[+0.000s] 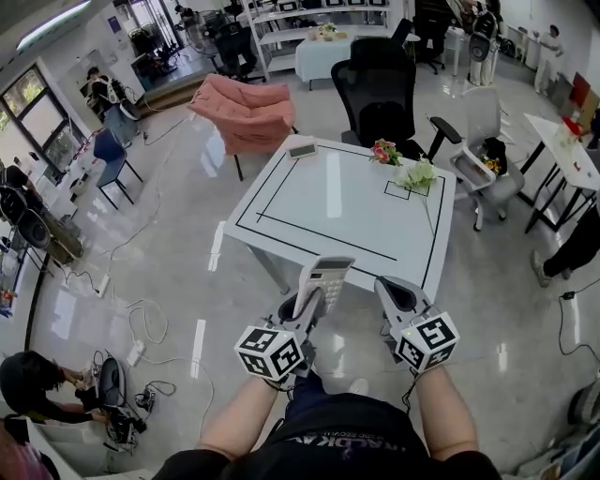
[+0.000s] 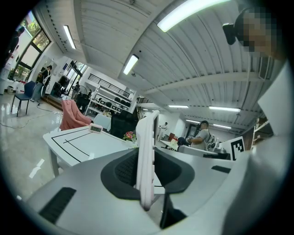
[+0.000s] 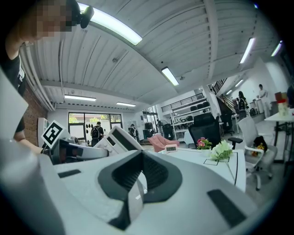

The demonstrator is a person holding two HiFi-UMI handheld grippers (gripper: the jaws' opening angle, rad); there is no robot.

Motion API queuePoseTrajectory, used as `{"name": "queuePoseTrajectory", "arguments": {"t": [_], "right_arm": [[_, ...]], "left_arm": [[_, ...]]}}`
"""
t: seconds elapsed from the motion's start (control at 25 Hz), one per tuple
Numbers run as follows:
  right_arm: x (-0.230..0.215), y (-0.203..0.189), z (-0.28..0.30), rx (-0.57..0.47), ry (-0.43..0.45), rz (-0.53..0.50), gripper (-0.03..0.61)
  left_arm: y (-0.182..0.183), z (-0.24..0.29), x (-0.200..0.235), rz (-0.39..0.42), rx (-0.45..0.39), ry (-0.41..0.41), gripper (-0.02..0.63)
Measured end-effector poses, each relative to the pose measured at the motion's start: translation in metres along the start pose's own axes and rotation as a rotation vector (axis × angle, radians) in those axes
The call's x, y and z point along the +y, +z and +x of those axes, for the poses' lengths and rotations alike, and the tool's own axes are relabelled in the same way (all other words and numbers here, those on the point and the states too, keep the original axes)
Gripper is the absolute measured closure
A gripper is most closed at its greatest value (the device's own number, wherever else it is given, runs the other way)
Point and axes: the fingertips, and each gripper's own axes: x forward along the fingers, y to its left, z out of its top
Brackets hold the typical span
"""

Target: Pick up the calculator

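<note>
Your left gripper (image 1: 307,302) pinches the calculator (image 1: 324,273) by its low end; right gripper (image 1: 395,292) fingers (image 3: 158,176) pressed together, empty. Looks light, stiff, slick.

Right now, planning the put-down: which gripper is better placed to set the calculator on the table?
Likely left: the left gripper holds the calculator; the right gripper is shut and empty.

We see a bright room — long ceiling lights (image 2: 193,11) shine, the floor (image 1: 187,225) glares, and both gripper views bend round at dark edges.
</note>
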Motion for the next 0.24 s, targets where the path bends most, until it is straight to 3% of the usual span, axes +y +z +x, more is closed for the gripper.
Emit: {"name": "queuePoseTrajectory", "arguments": {"t": [0.24], "right_arm": [[-0.0042,-0.0023,0.0022,0.004,0.009,0.004,0.578]], "left_arm": [[-0.0005,0.0056,-0.0003,0.003,0.003,0.003,0.538]]}}
